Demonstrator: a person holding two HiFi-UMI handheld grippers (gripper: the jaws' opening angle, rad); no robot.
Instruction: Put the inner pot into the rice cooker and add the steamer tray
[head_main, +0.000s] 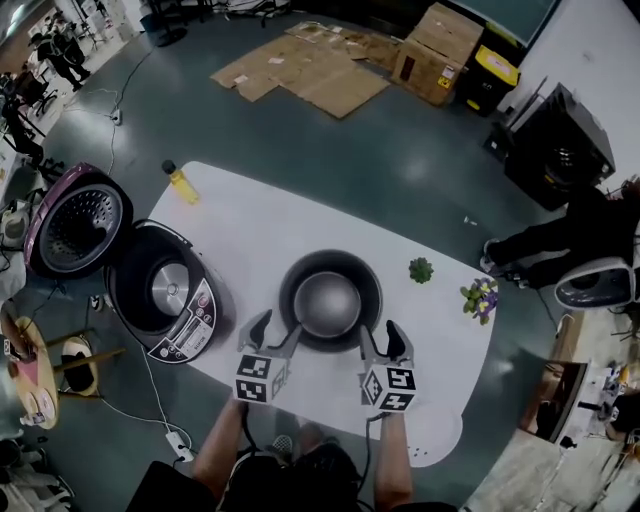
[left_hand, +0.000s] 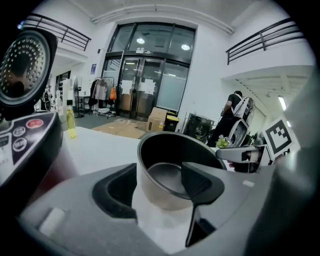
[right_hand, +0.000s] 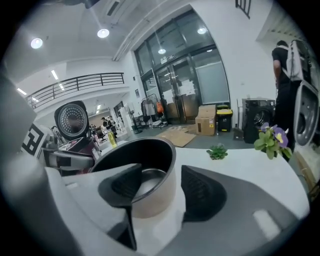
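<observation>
grey left gripper (head_main: 275, 336) and right gripper (head_main: 383, 340), jaws wide, straddle the dark round metal inner pot (head_main: 330, 300). best clamp both evenly.

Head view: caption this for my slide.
Left gripper and right gripper, both open, at the inner pot; rice cooker open alongside.

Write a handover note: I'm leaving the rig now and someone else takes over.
Left claw: open, astride the inner pot's rim, not gripping.
Right claw: open, astride the rim too.
Inner pot stands on the white table; rice cooker at its left, lid up, no pot inside.
Done: nothing placed.
Left: grip pot, lift into cooker, add steamer tray, which I cannot pick out.
</observation>
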